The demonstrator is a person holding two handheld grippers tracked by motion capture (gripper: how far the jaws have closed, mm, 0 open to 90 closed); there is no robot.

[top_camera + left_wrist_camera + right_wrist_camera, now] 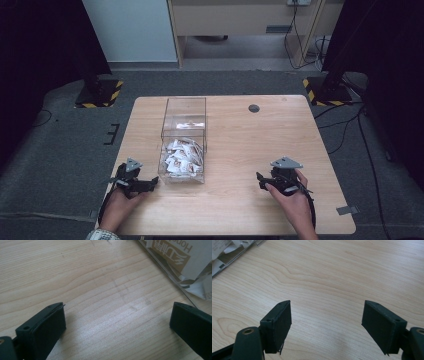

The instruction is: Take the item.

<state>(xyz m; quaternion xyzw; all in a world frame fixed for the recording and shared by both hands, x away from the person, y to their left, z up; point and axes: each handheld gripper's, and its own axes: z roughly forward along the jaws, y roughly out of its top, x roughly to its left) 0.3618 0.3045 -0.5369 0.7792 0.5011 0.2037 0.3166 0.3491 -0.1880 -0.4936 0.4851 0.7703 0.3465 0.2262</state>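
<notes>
Sachets (182, 159) sit heaped in the clear box (184, 116), open-topped for reach; I hold left gripper (148, 184) and right gripper (261, 180) released, flanking it.

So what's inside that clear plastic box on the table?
The clear box holds a heap of small white and brown paper packets, piled in its near half. Whatever lies beneath the top packets is covered.

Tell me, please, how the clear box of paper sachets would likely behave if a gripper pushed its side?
The clear box looks thin-walled and holds only small paper sachets, so it is probably light and would slide on the smooth wooden table. Being tall and narrow, it might tip if pushed high. Its glossy walls look slippery.
</notes>
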